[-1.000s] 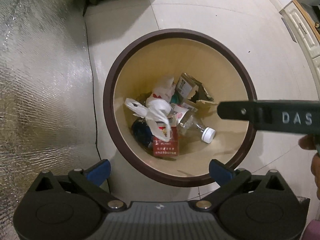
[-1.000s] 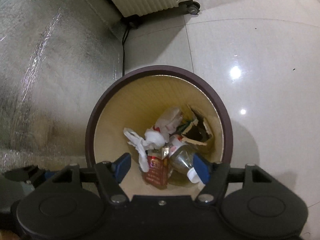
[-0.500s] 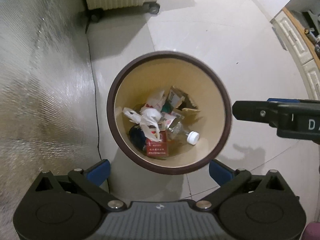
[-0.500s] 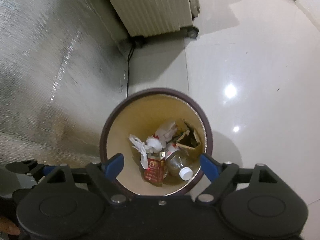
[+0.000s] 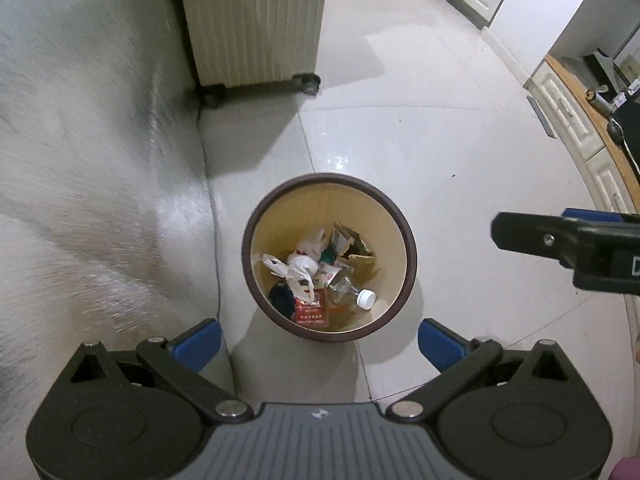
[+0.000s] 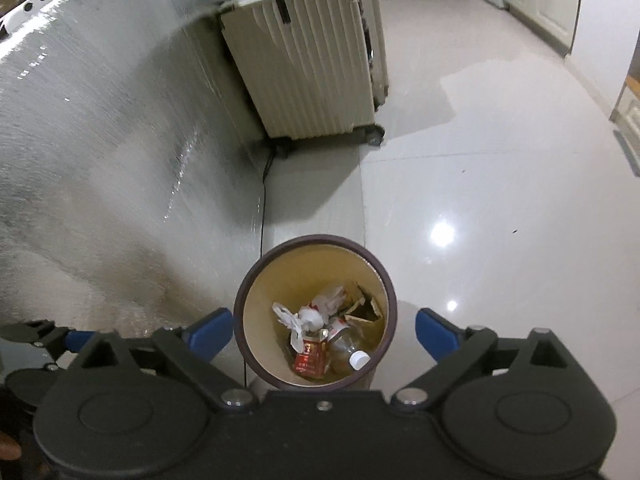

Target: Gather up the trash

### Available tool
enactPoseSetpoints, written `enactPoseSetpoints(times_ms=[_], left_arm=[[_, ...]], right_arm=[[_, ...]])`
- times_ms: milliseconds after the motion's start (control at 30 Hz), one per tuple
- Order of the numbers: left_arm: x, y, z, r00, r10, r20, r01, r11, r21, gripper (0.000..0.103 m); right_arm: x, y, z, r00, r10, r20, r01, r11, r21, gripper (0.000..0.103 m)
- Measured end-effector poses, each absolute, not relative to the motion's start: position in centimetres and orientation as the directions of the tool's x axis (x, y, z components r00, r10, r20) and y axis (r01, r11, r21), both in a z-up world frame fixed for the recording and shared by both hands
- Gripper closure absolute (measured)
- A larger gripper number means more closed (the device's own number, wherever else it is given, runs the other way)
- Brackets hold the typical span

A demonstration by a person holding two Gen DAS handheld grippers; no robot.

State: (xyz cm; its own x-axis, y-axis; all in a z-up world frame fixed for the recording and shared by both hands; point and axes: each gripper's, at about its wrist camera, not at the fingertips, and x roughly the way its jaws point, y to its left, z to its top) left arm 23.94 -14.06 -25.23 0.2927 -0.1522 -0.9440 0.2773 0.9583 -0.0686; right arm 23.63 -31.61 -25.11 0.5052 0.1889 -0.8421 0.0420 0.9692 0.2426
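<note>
Left tongs (image 5: pixel 318 340): spread, empty, above bin.
Right tongs (image 6: pixel 324 334): jaws opening, nothing between them.
Bin (image 5: pixel 256 216): on floor beside foil-clad wall; trash inside.
Bottle (image 5: pixel 350 292): lying flat, long axis toward white cap, lower right.
Risk: low tongs may clip the rim and tip the bin.

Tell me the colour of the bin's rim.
Dark brown rim; it shows best in the left wrist view.

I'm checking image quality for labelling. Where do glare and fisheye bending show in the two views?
Right wrist view: bright lamp glare on the glossy floor; the suitcase bows. Left wrist view: tile seams curve, the foil sheet looks streaked, and the bin is sharp.
</note>
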Motion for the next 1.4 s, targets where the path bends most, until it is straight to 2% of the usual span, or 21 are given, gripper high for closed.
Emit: enactPoseSetpoints(times_ms=[100,400,833,1400], left_arm=[[22.8,-14.4,-23.0,0.318,-0.152,-0.936,0.289,0.956,-0.057,0.0],[19.1,-14.2,-16.7,0.391,-0.184,-0.902,0.292,0.954,-0.067,0.0],[15.3,-11.1,-7.6,0.531,-0.159,-0.832,0.275,0.961,-0.008,0.0],[10.8,-4.0,-0.6,0.63,-0.163,-0.759,0.212,0.977,-0.033,0.0]], right_arm=[[22.1,-31.5,-22.7,0.532,0.159,-0.832,0.045,0.976,0.215,0.0],[17.9,-31.2,-16.1,0.598,0.101,-0.795,0.065,0.983,0.174,0.0],[13.0,-30.7,-10.0,0.651,0.031,-0.758,0.123,0.982,0.146,0.0],[8.3,-27.0,-3.3,0.689,-0.016,-0.725,0.094,0.993,0.068,0.0]])
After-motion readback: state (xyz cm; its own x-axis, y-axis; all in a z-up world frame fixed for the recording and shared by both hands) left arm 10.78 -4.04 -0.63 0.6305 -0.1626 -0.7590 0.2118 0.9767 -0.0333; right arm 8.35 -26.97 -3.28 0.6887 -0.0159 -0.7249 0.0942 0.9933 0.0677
